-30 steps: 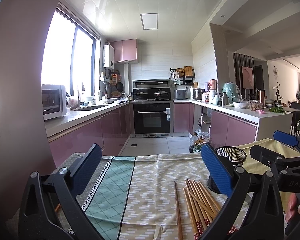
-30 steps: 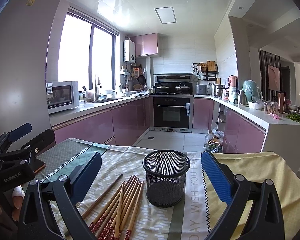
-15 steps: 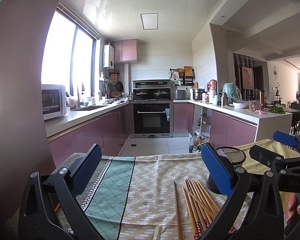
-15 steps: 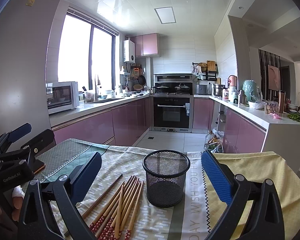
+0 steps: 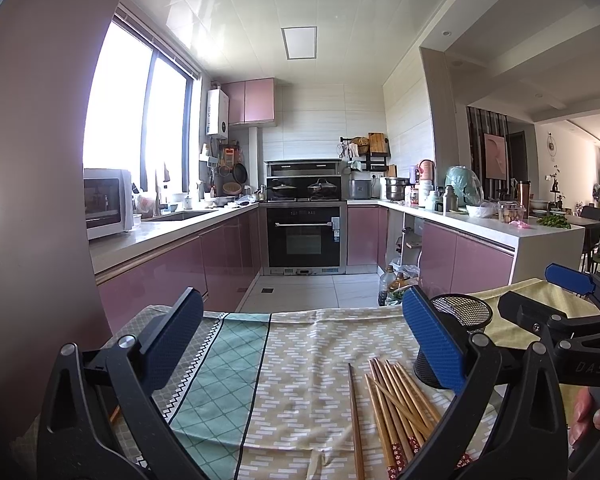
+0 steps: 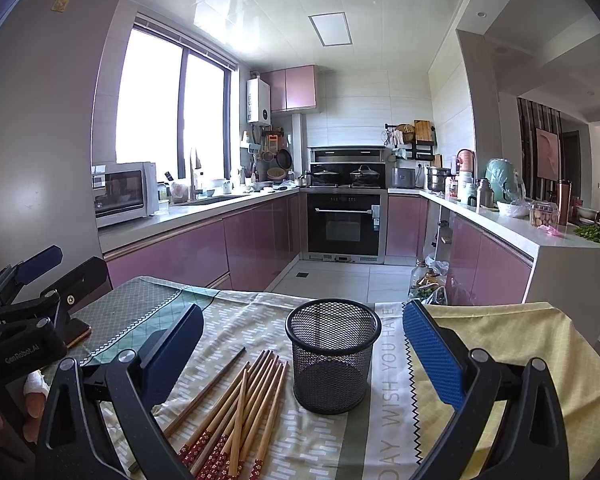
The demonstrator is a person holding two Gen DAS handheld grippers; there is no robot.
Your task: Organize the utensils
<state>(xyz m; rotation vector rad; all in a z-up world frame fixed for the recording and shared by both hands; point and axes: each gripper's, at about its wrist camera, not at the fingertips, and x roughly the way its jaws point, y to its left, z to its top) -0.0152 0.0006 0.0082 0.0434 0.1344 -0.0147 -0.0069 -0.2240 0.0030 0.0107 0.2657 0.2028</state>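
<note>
Nothing has shifted since the earlier frames: the left hand-held gripper (image 5: pixel 300 344) and the right hand-held gripper (image 6: pixel 302 350) both hover over the cloth-covered surface (image 6: pixel 500 344) with fingers wide apart, holding nothing. The chopsticks (image 6: pixel 240 404) lie loosely fanned on the cloth, just left of the upright black mesh holder (image 6: pixel 332 356), with nothing between them.
</note>
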